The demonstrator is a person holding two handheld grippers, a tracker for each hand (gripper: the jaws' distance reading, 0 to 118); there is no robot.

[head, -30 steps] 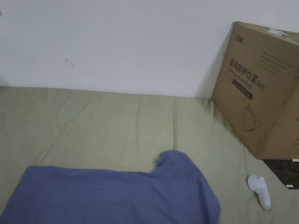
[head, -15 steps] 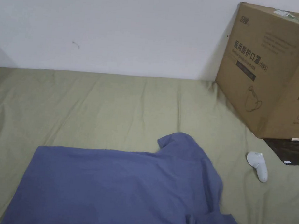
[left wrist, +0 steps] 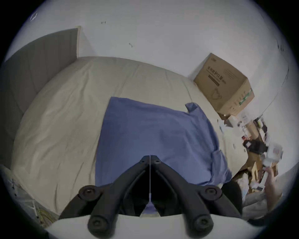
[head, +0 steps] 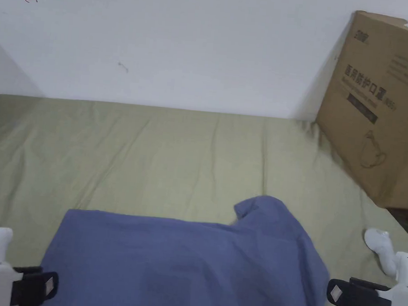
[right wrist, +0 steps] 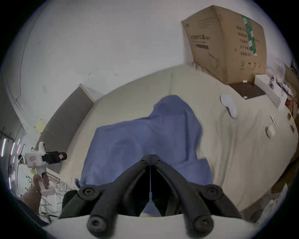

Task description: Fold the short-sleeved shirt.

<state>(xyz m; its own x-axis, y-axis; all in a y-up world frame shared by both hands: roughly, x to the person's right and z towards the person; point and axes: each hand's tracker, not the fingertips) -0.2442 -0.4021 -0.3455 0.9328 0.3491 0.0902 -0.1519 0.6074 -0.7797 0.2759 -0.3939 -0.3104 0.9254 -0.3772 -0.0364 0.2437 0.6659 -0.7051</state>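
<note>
A blue short-sleeved shirt [head: 188,266] lies spread on the olive bed sheet [head: 153,155], one sleeve pointing toward the far wall. My left gripper [head: 49,284] hovers at the shirt's left edge, jaws pressed together with nothing between them. My right gripper [head: 332,293] hangs just off the shirt's right edge, also shut and empty. In the left gripper view the shut jaws [left wrist: 150,156] sit above the shirt [left wrist: 153,132]. In the right gripper view the closed jaws [right wrist: 150,155] sit above the shirt [right wrist: 145,137], with the left gripper [right wrist: 64,156] farther off at the left.
A large cardboard box [head: 385,109] stands on the bed at the back right against the white wall. A white handheld device [head: 380,249] lies on the sheet beside the right gripper. A grey headboard [left wrist: 40,64] bounds the bed's left side. Clutter [left wrist: 258,145] lines the right side.
The head camera has shifted. Both grippers have come up into the bottom corners of the head view, left and right of the shirt. The shirt lies as before.
</note>
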